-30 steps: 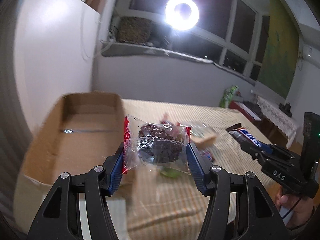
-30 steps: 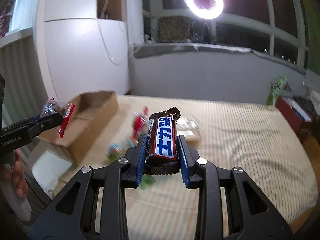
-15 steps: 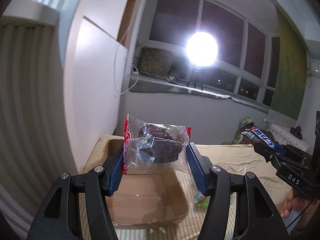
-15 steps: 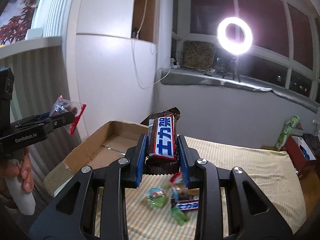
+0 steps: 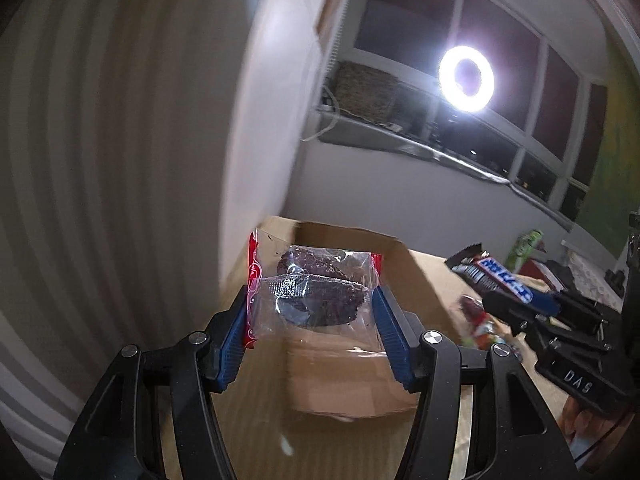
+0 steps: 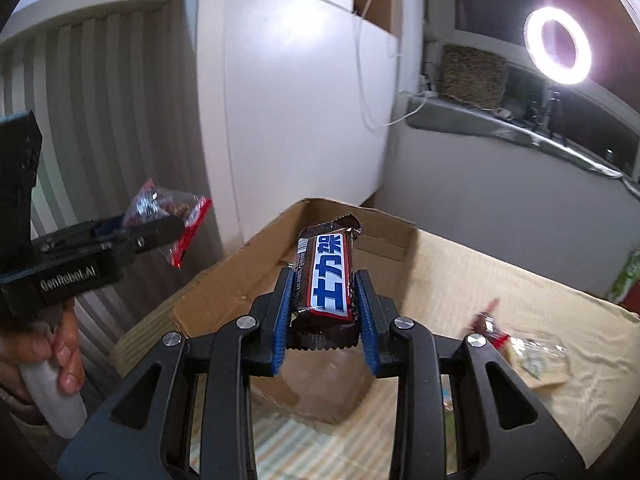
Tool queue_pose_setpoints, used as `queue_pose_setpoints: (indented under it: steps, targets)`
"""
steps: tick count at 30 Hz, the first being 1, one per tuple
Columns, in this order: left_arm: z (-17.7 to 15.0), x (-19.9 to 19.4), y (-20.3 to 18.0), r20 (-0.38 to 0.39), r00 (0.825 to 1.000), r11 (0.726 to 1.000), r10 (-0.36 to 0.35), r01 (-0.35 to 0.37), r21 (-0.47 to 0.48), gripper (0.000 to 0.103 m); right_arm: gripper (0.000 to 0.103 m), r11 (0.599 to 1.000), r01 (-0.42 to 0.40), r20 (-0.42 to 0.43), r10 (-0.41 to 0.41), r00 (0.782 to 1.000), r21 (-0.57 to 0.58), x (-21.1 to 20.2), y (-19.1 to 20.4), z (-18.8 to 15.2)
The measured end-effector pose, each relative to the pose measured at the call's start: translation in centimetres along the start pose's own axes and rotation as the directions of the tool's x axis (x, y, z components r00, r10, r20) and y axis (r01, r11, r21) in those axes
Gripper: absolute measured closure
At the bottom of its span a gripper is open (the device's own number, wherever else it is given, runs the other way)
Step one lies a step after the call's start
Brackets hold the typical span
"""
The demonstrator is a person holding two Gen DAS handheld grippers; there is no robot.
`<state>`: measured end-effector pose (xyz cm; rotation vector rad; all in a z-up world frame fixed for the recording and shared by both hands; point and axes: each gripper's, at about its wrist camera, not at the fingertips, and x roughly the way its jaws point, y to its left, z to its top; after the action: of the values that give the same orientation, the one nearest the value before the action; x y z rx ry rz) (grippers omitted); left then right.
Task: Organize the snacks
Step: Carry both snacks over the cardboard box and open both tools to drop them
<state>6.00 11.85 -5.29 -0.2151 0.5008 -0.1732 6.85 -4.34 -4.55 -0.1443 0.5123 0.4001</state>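
My left gripper (image 5: 312, 300) is shut on a clear packet with red edges holding a dark brownie (image 5: 316, 292), in the air above the near side of an open cardboard box (image 5: 352, 376). My right gripper (image 6: 325, 294) is shut on a brown chocolate bar (image 6: 326, 276) with a blue and white label, held upright over the box (image 6: 240, 284). In the left wrist view the right gripper (image 5: 516, 300) with the chocolate bar (image 5: 492, 274) sits at the right. In the right wrist view the left gripper (image 6: 160, 232) with the brownie packet (image 6: 168, 208) hangs at the left.
The box stands on a striped cloth surface (image 6: 500, 304) beside a white cabinet (image 6: 288, 92) and striped wall. Several loose snacks (image 6: 520, 348) lie on the cloth to the right of the box. A ring light (image 6: 558, 50) glares by the window. A hand (image 6: 60, 356) grips the left handle.
Both grippers have swung left, carrying their snacks toward and over the cardboard box. The box now fills the lower middle of both views and the loose snacks have slid off to the right.
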Motion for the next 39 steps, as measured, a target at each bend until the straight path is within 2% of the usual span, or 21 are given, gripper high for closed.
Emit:
queue_pose_setpoints:
  steps: [4,8,15,16,17,18,20,24,27,33,39]
  targets:
    - [1.1,-0.3,1.0,0.026,0.999,1.000,0.025,-0.025,-0.007,0.045,0.072,1.000,-0.018,-0.015,0.019,1.000,0.005,1.5,0.1,-0.3]
    - [2.0,0.4,0.4,0.033,0.999,1.000,0.004,-0.004,0.013,0.045,0.072,1.000,-0.020,-0.050,0.021,0.998,0.022,2.7,-0.1,-1.4]
    - [1.6,4.9,-1.8,-0.050,0.997,0.997,-0.064,0.066,0.039,0.045,0.070,0.998,-0.036,-0.123,0.041,0.991,0.049,4.8,-0.2,-3.6]
    - [1.3,5.4,-2.1,-0.067,0.995,0.997,-0.069,0.072,0.041,0.044,0.062,0.998,-0.046,-0.141,0.051,0.989,0.039,5.2,-0.1,-3.9]
    - [1.0,6.1,-2.5,-0.087,0.994,0.996,-0.071,0.075,0.048,0.041,0.049,0.999,-0.043,-0.152,0.046,0.987,0.028,5.4,0.0,-4.0]
    - [0.9,6.4,-2.5,-0.099,0.993,0.996,-0.069,0.075,0.052,0.039,0.044,0.999,-0.033,-0.153,0.036,0.988,0.021,5.3,0.0,-4.2]
    - [0.3,7.1,-2.8,-0.125,0.991,0.997,-0.046,0.054,0.061,0.022,0.041,0.999,-0.036,-0.142,0.039,0.989,0.021,4.8,-0.1,-4.5]
    - [-0.4,5.9,-1.8,-0.122,0.993,0.999,0.002,0.004,0.048,0.021,0.041,0.999,-0.034,-0.164,0.035,0.986,0.010,4.6,0.0,-5.3]
    - [-0.2,4.5,-0.2,-0.103,0.994,1.000,0.020,-0.019,0.012,0.021,0.041,0.999,-0.039,-0.149,0.042,0.988,0.022,4.8,0.6,-5.5]
    - [0.0,0.7,1.6,-0.049,0.998,0.999,0.034,-0.036,-0.024,0.021,0.041,0.997,-0.075,-0.134,0.078,0.988,0.030,5.2,2.4,-5.6]
    - [0.1,-0.9,2.1,-0.040,0.998,0.999,0.043,-0.044,-0.023,0.021,0.041,0.998,-0.044,-0.098,0.048,0.994,0.040,3.6,2.8,-5.0]
